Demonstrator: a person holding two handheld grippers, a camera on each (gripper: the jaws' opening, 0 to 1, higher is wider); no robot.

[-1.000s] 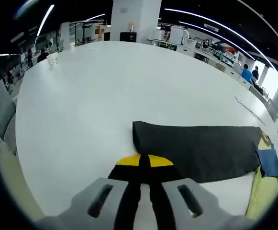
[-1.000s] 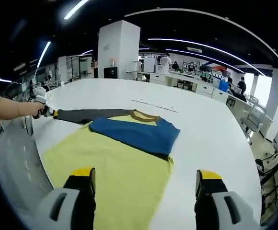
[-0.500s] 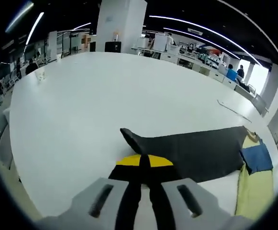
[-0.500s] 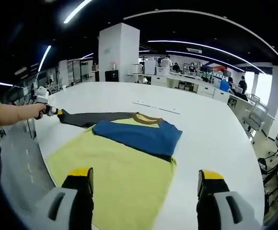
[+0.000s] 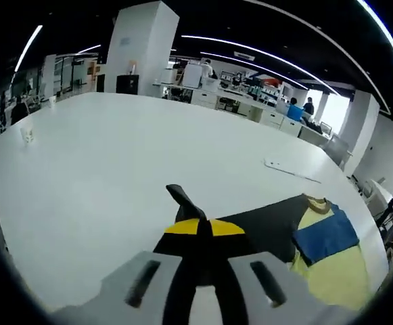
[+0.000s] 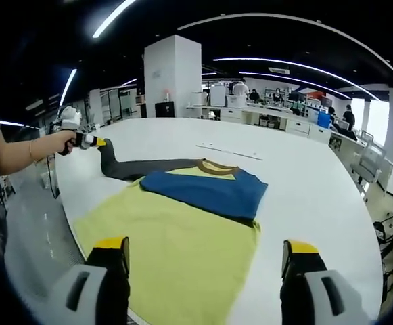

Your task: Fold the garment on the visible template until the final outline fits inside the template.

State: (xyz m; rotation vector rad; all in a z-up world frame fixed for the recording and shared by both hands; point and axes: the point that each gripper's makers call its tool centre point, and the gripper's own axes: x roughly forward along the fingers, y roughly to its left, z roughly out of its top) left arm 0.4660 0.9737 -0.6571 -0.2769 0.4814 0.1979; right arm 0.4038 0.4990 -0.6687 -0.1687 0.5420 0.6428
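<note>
Your garment (image 6: 182, 230) lies spread on the table (image 6: 304, 183), directly ahead of your right gripper (image 6: 203, 261). One sleeve (image 6: 203, 193) lies folded across its chest; the other sleeve (image 6: 139, 167) stretches off to the left, its cuff lifted above the tabletop by your left gripper (image 5: 203, 227). Behind the garment, a strip (image 6: 228, 150) lies on the table.

garment (image 6: 182, 223): soft matt cloth | table (image 5: 101, 156): smooth white, faint sheen | fingers (image 6: 111, 254): matt black, yellow-tipped
</note>
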